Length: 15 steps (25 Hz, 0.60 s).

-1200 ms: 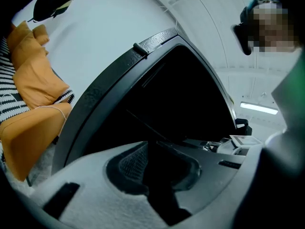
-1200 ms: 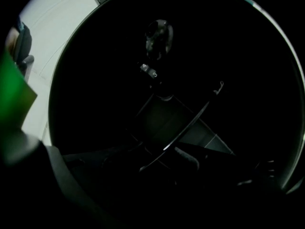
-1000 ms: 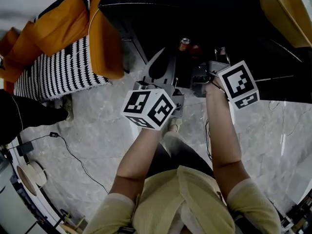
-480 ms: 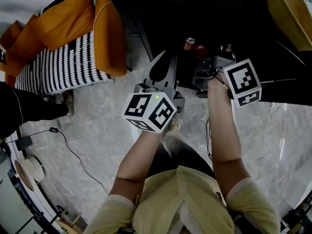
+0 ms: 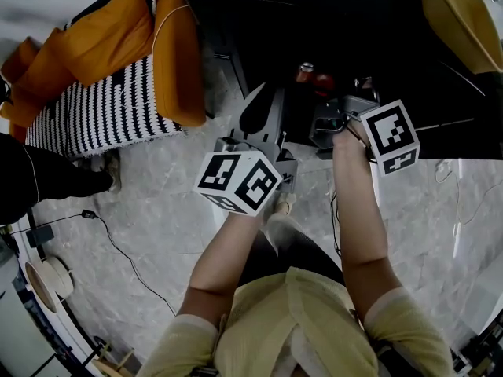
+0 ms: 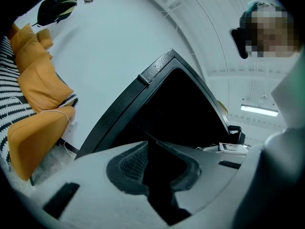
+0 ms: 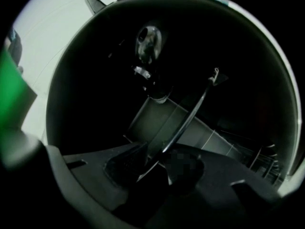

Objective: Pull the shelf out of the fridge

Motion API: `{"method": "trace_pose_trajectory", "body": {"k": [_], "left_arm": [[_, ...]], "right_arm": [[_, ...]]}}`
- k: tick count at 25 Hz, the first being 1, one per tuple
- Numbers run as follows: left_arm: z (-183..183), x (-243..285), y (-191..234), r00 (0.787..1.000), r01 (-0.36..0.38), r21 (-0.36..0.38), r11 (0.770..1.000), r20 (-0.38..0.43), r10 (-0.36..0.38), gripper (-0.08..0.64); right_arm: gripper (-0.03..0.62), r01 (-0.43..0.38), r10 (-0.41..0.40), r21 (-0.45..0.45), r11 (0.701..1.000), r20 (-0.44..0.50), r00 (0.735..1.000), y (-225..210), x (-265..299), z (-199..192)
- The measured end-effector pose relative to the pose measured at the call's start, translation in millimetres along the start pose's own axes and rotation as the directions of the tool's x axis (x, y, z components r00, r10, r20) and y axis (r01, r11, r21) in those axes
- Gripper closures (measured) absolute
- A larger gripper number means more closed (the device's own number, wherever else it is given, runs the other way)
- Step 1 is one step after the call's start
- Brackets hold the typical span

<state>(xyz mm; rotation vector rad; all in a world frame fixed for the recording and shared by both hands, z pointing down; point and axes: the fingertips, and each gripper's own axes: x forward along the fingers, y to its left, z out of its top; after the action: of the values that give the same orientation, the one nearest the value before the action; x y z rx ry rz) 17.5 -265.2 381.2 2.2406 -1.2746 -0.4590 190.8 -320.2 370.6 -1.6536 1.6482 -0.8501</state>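
Two grippers, one busy: the right gripper (image 7: 159,168) reaches into the dark fridge (image 5: 330,22) on the far side, its jaws closing around the shelf (image 7: 188,118) edge, not yet pinching. The left gripper (image 6: 152,168) waits nearer, fingers together and empty. The shelf looks stiff, slick and probably breakable — best gripped squarely on its near rim.

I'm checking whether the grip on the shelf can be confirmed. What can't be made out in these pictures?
- Right gripper view: whether the right gripper, jaws closing, presses the shelf rim between them; too dark.
- Head view: the shelf, hidden by the marker cube and the dark fridge.
- Left gripper view: the fridge's inside; pure black.
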Motion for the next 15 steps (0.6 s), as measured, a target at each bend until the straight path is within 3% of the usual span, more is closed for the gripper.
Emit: {"method": "trace_pose_trajectory", "body": {"k": [6,15], "left_arm": [[1.9,-0.8,-4.4,1.0,0.014,-0.009,1.0,-0.009,-0.014,0.531],[-3.9,0.2,-10.3,0.998,0.057,-0.082,0.995,-0.032,-0.059,0.523]], "right_arm": [[0.482,0.004,-0.004,0.0,1.0,-0.008,1.0,1.5,-13.5,-3.1],[0.482,0.002,-0.002,0.003,1.0,-0.019,1.0,3.2,-31.9,-6.9]]}}
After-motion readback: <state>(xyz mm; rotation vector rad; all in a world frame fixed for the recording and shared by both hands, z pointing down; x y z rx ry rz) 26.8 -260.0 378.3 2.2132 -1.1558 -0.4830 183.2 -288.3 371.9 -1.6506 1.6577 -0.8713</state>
